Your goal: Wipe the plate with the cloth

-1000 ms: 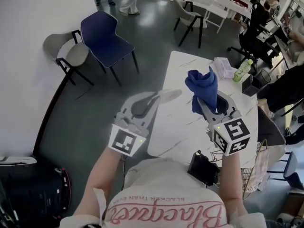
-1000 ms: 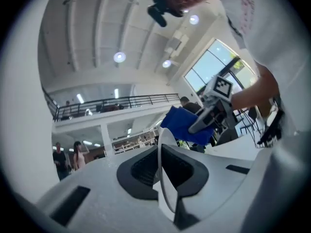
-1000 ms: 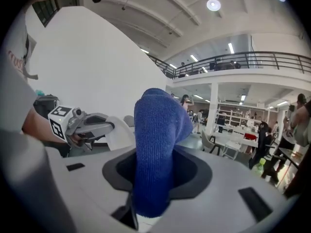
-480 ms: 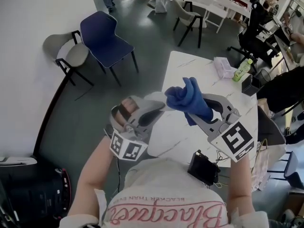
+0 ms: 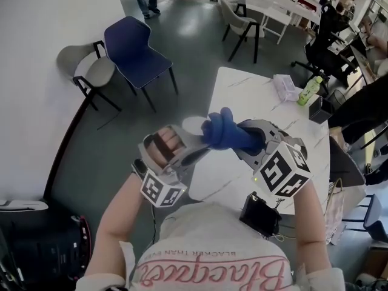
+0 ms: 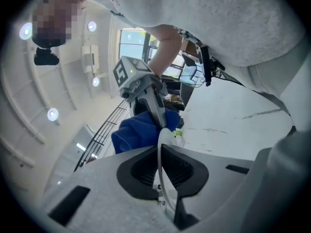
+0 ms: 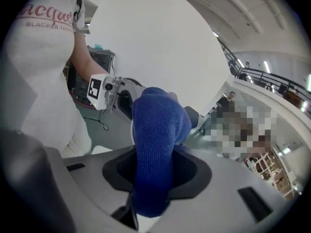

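In the head view my left gripper (image 5: 195,143) is shut on the rim of a white plate (image 5: 193,125), held in the air over the near left corner of the table. The left gripper view shows the plate (image 6: 163,147) edge-on as a thin white line between the jaws. My right gripper (image 5: 241,137) is shut on a blue cloth (image 5: 223,132), whose bunched end rests against the plate. In the right gripper view the cloth (image 7: 156,140) fills the gap between the jaws and hides most of the plate; my left gripper's marker cube (image 7: 99,92) shows behind it.
A white marble table (image 5: 242,96) lies below and to the right, with a green bottle (image 5: 310,90), a tissue pack (image 5: 285,85) and a black device (image 5: 260,214) at its near edge. A blue chair (image 5: 134,47) and a grey chair (image 5: 91,68) stand on the floor to the left.
Both grippers have rolled and drawn together. The cloth, held upright at the right before, now lies across against the plate. The plate has turned and come lower and nearer to me.
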A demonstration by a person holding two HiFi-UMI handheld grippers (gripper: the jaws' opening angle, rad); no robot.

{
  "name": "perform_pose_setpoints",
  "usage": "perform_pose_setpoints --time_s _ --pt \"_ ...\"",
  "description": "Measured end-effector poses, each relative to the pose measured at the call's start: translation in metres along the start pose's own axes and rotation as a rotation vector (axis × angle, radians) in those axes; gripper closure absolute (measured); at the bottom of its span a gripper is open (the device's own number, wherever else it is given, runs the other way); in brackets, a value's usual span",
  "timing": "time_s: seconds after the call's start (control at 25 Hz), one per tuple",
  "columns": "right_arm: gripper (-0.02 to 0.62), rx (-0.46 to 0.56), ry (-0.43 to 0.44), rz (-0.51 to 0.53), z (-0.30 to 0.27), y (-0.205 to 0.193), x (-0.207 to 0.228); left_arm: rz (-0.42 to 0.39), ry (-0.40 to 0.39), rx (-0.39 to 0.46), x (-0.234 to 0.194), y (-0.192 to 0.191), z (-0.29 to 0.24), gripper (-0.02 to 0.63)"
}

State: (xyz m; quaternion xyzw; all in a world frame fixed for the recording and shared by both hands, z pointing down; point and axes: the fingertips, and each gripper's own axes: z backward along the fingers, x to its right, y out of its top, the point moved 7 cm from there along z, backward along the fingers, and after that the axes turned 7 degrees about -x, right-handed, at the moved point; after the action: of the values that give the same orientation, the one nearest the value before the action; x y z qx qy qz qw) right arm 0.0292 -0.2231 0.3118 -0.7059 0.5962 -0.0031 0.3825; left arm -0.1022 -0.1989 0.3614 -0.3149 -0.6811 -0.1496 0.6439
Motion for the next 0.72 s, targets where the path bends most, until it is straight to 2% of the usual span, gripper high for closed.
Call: perform_pose_setpoints --time_s 0.16,0.32,0.4,0.56,0.72 --pt "0.463 -0.104 -0.036 0.036 -0.017 -0.019 0.006 -0.025 0.009 0.019 0.000 0.005 0.000 0.589" --pt "0.463 -0.146 -0.026 -0.004 -0.033 -0.036 0.008 -0.035 0.002 0.031 0.003 0.009 0.001 0.588" --pt "0.463 -0.153 -0.050 -0.048 -0.036 -0.044 0.013 -0.028 0.005 0.029 0.003 0.009 0.000 0.588" --pt "0.463 -0.087 -0.136 -0.168 -0.017 -0.038 0.028 -0.022 0.005 0.020 0.003 0.005 0.000 0.588" --pt "0.463 0.011 -0.143 -0.152 0.013 -0.007 0.034 -0.035 -0.006 0.020 0.004 0.002 -0.001 0.588"
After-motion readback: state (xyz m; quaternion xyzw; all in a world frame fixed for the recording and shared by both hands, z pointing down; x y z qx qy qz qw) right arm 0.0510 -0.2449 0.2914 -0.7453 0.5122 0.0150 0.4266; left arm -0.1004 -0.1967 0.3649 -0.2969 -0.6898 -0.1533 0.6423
